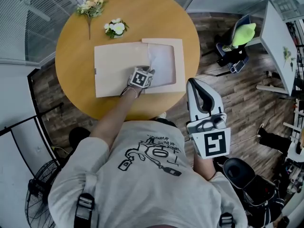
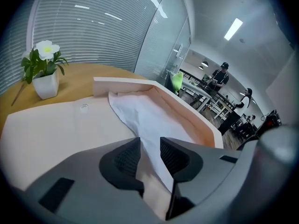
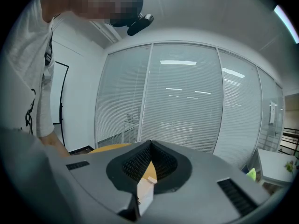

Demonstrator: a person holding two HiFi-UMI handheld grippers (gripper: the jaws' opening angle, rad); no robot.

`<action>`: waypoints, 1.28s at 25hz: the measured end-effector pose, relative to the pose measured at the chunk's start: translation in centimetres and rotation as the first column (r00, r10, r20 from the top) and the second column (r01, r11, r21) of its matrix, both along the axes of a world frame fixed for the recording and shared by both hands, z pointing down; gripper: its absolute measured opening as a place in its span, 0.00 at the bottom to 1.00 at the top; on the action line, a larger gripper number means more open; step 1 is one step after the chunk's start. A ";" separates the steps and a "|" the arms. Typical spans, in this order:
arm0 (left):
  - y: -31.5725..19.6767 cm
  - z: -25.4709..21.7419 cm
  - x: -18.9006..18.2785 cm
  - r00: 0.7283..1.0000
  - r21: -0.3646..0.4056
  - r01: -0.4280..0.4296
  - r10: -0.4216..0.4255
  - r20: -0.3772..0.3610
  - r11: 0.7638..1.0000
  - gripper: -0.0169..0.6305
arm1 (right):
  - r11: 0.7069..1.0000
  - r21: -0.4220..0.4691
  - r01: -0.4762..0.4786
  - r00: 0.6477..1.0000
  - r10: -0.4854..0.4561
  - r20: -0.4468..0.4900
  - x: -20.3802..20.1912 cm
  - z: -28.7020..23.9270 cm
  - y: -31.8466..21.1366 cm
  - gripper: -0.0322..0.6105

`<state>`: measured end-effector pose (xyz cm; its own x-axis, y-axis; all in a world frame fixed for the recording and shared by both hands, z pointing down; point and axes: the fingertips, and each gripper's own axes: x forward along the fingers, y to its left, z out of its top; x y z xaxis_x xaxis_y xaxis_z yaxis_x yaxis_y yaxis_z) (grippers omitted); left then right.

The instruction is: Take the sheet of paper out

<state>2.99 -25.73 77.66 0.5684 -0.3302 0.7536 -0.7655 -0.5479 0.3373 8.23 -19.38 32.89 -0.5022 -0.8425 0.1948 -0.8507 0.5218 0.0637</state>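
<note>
Centrally, the left arm [image 1: 113, 121] reaches forward over the round surface [image 1: 142, 8], with the left gripper [image 2: 150, 143] angled steeply down. Its jaws stand apart (pads pressing on nothing) just above the sheet of paper [image 2: 149, 115], which lies inside the open beige folder [image 1: 116, 70]. The right gripper [image 3: 149, 146], jaws closed and empty, is held near level, back off the surface.

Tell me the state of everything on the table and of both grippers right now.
Folder: open, lying flat on the table.
Sheet of paper: still in the folder, partly uncovered.
Left gripper: open, jaws over the sheet's edge.
Right gripper: shut, empty, held beside the table.
Potted flower: upright.
Flower sprig: lying flat.
</note>
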 end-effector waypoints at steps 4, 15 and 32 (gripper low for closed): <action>0.0 0.9 0.0 1.000 -0.012 -0.002 0.002 0.017 1.000 0.25 | 1.000 -0.005 -0.001 1.000 0.001 0.001 0.0 0.3 -0.2 0.06; -0.1 2.2 0.2 0.999 -0.031 0.011 -0.010 0.037 0.999 0.25 | 1.000 -0.015 -0.006 1.000 0.006 0.003 0.5 0.8 -0.4 0.06; -0.5 2.6 -0.6 0.997 -0.011 0.023 -0.022 0.079 1.000 0.12 | 1.000 -0.022 -0.014 1.000 0.014 0.003 0.6 1.0 -0.6 0.06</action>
